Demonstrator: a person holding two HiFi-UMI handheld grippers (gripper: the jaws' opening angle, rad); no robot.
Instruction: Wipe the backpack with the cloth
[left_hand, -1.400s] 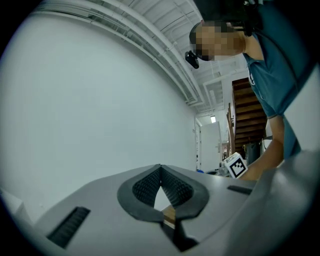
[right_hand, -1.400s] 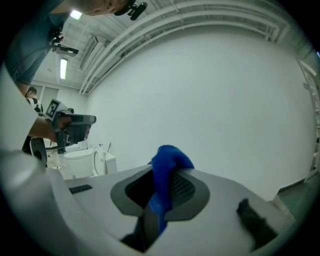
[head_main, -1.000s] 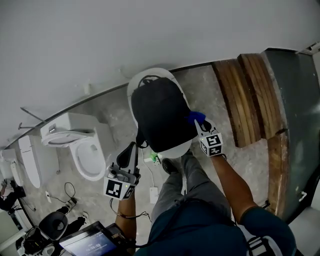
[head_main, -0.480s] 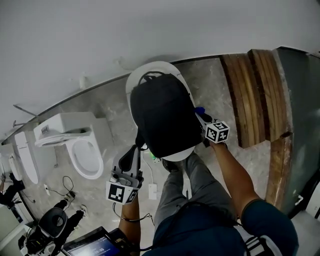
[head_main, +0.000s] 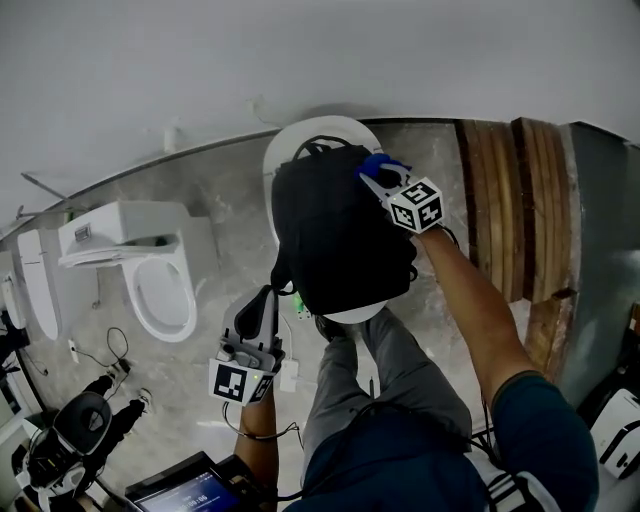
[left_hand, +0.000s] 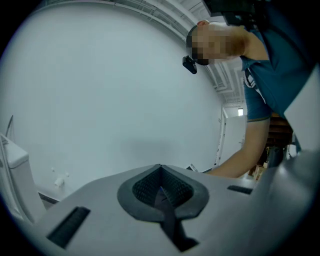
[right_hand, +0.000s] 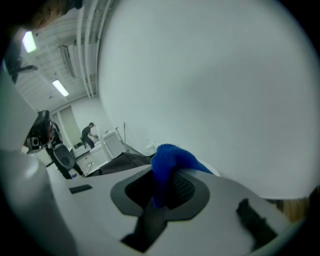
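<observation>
A black backpack (head_main: 335, 235) lies on a white round table (head_main: 345, 131) in the head view. My right gripper (head_main: 368, 172) is shut on a blue cloth (head_main: 379, 163) and rests it on the backpack's upper right part, near the top handle. In the right gripper view the blue cloth (right_hand: 167, 165) bulges out between the closed jaws, with the backpack (right_hand: 122, 162) dark behind it. My left gripper (head_main: 258, 312) hangs low to the left of the table, away from the backpack, jaws shut and empty. In the left gripper view the gripper (left_hand: 161, 188) points at a plain white wall.
White toilets (head_main: 150, 265) stand on the marble floor to the left. Wooden planks (head_main: 510, 200) lie to the right of the table. Cables and a small white box (head_main: 288, 375) lie on the floor near my legs. A black device (head_main: 65, 440) sits at the lower left.
My right gripper has slid the blue cloth from the backpack's lower right side up to its upper right part. The left gripper has stayed low at the left.
</observation>
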